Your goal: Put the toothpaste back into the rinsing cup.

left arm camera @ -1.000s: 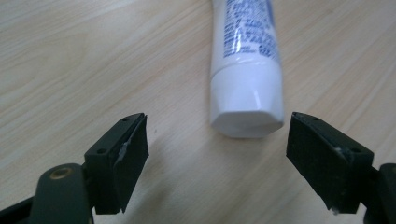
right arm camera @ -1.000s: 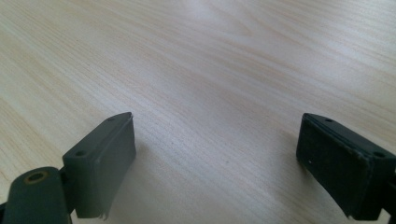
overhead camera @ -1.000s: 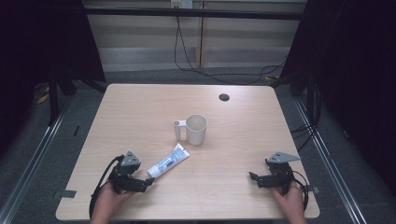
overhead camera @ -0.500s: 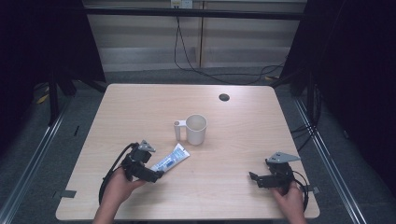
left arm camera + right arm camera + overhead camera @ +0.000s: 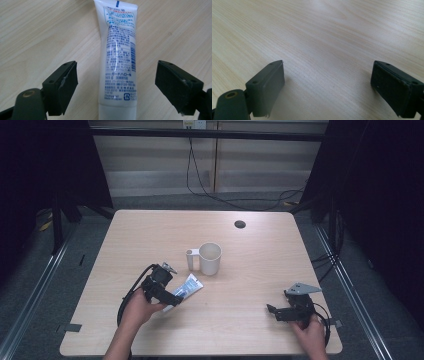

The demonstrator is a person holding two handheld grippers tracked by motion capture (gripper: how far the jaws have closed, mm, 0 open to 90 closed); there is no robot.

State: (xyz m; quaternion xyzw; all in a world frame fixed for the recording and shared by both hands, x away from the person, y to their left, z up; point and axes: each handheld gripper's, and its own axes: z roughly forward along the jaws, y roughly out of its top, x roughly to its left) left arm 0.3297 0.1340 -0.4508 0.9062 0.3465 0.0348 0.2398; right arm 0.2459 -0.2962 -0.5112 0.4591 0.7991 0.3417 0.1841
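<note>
A white toothpaste tube [image 5: 189,287] with blue print lies flat on the wooden table [image 5: 150,235], just in front of a white mug [image 5: 210,257]. My left gripper [image 5: 175,296] hangs over the tube's near end. In the left gripper view the tube [image 5: 118,62] runs up between the two jaws, with bare table on each side of it. That left gripper [image 5: 117,72] is open, its jaws have just been opening, and neither pad touches the tube. My right gripper [image 5: 274,312] rests near the front right of the table; it [image 5: 327,75] is open over bare wood.
The mug stands upright near the table's middle, its handle [image 5: 191,259] pointing left. A small black round spot [image 5: 240,224] sits near the far edge. Cables trail from both grippers toward the front edge. Dark floor surrounds the table.
The left hand has moved right and away from the front edge, bringing its gripper from beside the tube to over the tube's near end. The right hand has stayed put.
</note>
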